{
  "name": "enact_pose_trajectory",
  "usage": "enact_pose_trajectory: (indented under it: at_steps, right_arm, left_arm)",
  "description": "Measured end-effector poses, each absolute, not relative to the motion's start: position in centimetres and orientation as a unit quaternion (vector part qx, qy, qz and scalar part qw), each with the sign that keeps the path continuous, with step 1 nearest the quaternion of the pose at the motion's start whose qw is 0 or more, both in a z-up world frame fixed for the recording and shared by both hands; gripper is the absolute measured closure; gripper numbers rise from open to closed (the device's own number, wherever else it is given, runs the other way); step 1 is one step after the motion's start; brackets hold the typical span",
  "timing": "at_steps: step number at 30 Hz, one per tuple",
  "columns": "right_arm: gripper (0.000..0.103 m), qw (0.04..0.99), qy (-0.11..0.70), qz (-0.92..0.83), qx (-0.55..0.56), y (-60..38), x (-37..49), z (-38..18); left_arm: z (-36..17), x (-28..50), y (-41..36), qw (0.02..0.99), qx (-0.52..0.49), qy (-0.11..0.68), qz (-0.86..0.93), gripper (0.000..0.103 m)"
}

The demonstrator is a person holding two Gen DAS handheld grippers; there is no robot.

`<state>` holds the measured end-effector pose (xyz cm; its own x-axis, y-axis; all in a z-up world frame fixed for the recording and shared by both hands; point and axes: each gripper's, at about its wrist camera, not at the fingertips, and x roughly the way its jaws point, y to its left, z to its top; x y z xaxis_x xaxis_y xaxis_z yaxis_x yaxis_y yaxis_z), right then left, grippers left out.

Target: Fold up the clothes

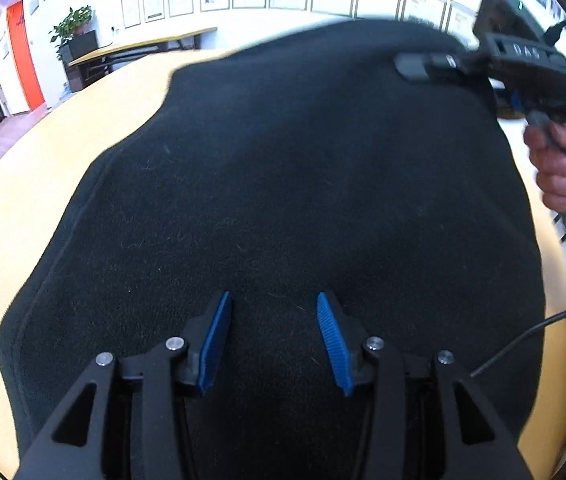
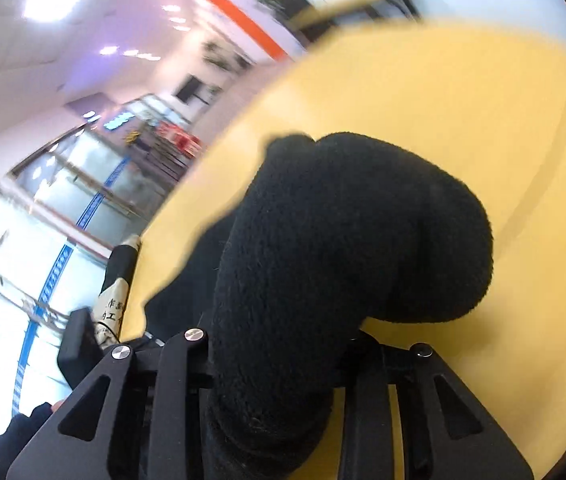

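**A:** Framed papers line the back wall, and a pale wooden table (image 1: 23, 184) fills the left wrist view. What lies on it?

**B:** A black fleece garment (image 1: 283, 200), spread broad over the tabletop. The left gripper (image 1: 273, 340) hangs over its near part, blue pads (image 1: 215, 344) apart with nothing between them. At the far right corner the right gripper (image 1: 423, 66), held by a hand (image 1: 559, 164), meets the cloth's edge.

**A:** And the right wrist view?

**B:** Blurred, so it is moving fast. A thick roll of the fleece (image 2: 343, 232) bulges out between the right gripper's fingers, with the table (image 2: 463, 100) beyond. The fingertips are buried in the cloth, so it looks clamped on the garment.

**A:** What could go wrong?

**B:** I'd judge the bunched grip risky: fleece is bulky, so a layer may slip free mid-swing. With the left side unpinned, the whole garment could drag and crease instead of folding cleanly.
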<state>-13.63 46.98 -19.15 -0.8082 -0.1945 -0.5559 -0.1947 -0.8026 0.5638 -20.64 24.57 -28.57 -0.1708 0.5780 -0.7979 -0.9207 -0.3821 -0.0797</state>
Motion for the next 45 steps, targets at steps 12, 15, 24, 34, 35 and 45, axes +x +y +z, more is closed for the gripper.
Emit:
enact_pose_trajectory:
  at_steps: [12, 15, 24, 34, 35, 45]
  right_arm:
    - [0.074, -0.166, 0.059, 0.945, -0.277, 43.9, -6.3, -11.9]
    - [0.074, -0.155, 0.052, 0.937, -0.308, 43.6, -4.9, -14.8]
    - [0.074, -0.14, 0.037, 0.944, -0.297, 45.7, -6.6, -14.0]
    - [0.075, -0.194, -0.071, 0.93, -0.303, 39.9, -6.6, -14.1]
    - [0.075, -0.207, -0.096, 0.926, -0.302, 39.4, -6.2, -14.6]
    - [0.071, -0.332, -0.326, 0.855, -0.228, 32.3, -0.5, -19.7]
  left_arm:
    - [-30.7, -19.5, 34.0, 0.526, -0.399, 0.196, 0.725, 0.042]
    - [-30.8, -19.6, 35.7, 0.517, -0.399, 0.193, 0.732, 0.042]
    - [-31.2, -19.9, 34.6, 0.519, -0.382, 0.203, 0.737, 0.03]
    - [-28.4, -16.8, 25.1, 0.525, -0.365, 0.188, 0.746, 0.047]
    - [-26.9, -15.6, 22.3, 0.515, -0.369, 0.187, 0.751, 0.048]
    - [-4.1, -18.0, 15.2, 0.323, -0.399, 0.211, 0.832, 0.033]
